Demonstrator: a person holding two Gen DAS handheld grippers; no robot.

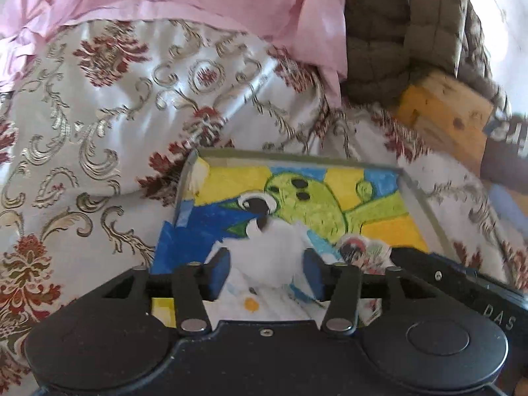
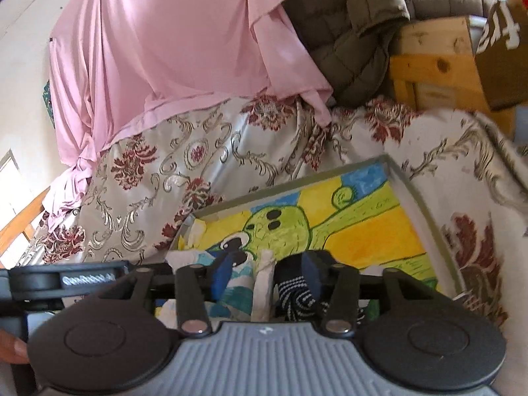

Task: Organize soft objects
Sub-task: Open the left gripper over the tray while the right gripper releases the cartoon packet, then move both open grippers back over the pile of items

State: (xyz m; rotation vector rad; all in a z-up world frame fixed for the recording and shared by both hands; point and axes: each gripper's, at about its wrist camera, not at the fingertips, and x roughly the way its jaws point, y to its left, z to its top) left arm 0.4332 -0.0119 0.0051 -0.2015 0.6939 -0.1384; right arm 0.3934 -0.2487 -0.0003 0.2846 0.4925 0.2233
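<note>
A shallow grey-rimmed tray with a painted green, yellow and blue floor lies on the bed. In the left wrist view a white soft cloth sits in the tray between my left gripper's blue pads; the jaws stand apart and do not squeeze it. A small red-patterned item lies to its right. In the right wrist view my right gripper is open over the tray, with a rolled white cloth and a dark striped sock loose between its fingers.
A floral satin bedcover surrounds the tray. Pink fabric and an olive quilted jacket hang behind. A wooden crate and a cardboard box stand at the back right. The two grippers are side by side.
</note>
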